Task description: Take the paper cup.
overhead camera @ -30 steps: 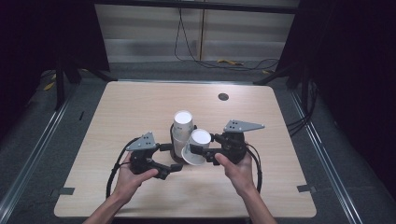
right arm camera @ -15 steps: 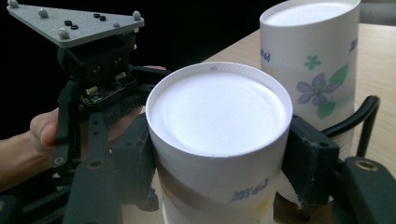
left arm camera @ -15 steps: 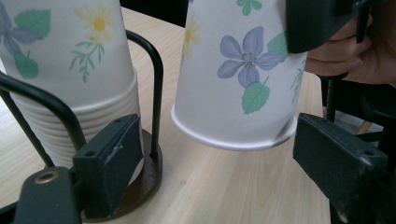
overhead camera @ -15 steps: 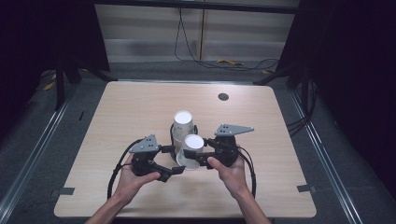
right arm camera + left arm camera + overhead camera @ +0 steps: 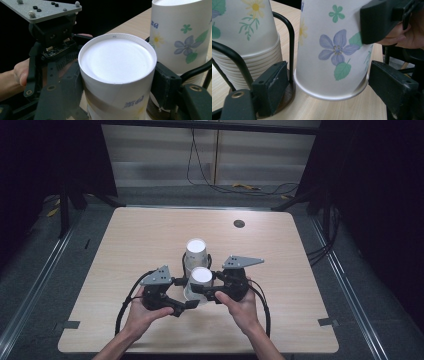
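Light wooden table (image 5: 125,240), 1 dark round grommet (image 5: 239,223), wire holder (image 5: 287,32) with stacked paper cups (image 5: 196,251)

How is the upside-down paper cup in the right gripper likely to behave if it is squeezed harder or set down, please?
The cup is thin paper, so its wall would probably dent under a firmer squeeze from the right gripper. It looks empty and light, so a nudge could easily shift it. Set down on its wide rim, as the left gripper view shows, it should stand steadily.

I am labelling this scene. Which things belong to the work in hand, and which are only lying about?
In the work:
- upside-down paper cup, gripped by right tongs
- cup stack in wire holder
- left tongs

Lying about:
- dark round spot on table
- cables behind it
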`<state>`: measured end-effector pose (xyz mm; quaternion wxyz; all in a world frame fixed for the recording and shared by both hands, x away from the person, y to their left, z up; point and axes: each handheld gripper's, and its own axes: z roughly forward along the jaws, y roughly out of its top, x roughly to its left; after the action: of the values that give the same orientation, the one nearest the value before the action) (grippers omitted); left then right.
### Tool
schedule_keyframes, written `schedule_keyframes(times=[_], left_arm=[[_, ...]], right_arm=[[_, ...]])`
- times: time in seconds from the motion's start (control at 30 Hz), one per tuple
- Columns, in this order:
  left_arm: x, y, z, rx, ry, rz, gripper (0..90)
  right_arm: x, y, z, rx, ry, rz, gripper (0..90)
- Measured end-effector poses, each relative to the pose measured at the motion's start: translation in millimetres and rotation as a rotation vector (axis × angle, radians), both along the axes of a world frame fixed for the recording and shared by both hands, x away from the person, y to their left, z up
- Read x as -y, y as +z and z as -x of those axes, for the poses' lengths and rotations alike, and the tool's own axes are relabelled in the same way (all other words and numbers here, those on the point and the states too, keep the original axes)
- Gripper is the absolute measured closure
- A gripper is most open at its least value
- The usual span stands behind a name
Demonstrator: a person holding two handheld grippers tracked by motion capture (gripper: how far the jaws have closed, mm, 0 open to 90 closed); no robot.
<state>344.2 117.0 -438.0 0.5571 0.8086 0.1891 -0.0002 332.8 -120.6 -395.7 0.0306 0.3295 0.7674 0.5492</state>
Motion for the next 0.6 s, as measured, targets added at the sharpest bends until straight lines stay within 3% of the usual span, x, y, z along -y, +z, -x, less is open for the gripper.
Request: schedule_keyframes(times=[0.17, 0.6], left_arm=[[3.2, -1.0, 0.0, 0.012, -0.009, -0.003, 21.4], [5.5, -4.8, -0.2, 0.004, -0.025, 0.009, 20.2]], right_arm=[[-0.8, -3.5, -0.1, -0.008, -0.002, 0.004, 34.9], [-8.2, -6.4, 3.0, -0.002, 0.022, -0.005, 34.9]])
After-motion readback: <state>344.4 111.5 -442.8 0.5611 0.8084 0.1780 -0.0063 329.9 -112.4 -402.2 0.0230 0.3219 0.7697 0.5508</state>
